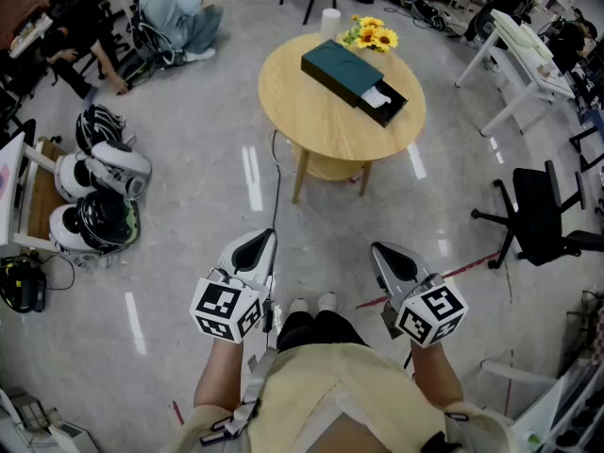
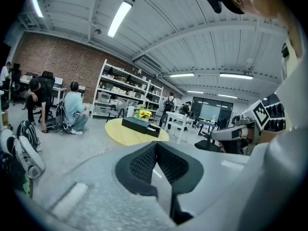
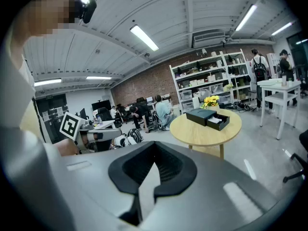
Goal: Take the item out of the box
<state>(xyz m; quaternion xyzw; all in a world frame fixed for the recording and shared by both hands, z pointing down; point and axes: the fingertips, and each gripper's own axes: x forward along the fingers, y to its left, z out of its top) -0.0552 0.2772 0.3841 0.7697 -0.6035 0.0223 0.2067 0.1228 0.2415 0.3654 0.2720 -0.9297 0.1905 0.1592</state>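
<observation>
Task not started: your left claw [image 1: 256, 246] and right claw [image 1: 390, 254] are closed and empty. The box [image 1: 342, 74] holding the item [image 1: 376, 97] is well ahead on the desk [image 1: 307, 125].

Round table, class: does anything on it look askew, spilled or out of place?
Only the dark box: its drawer is slid partway out, showing a white item inside. Nothing looks spilled on the table.

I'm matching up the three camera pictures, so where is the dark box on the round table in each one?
Head view: box, upper centre.
Left gripper view: box, just left of centre.
Right gripper view: box, right of centre.
Shared landmark: yellow flowers beside it.
</observation>
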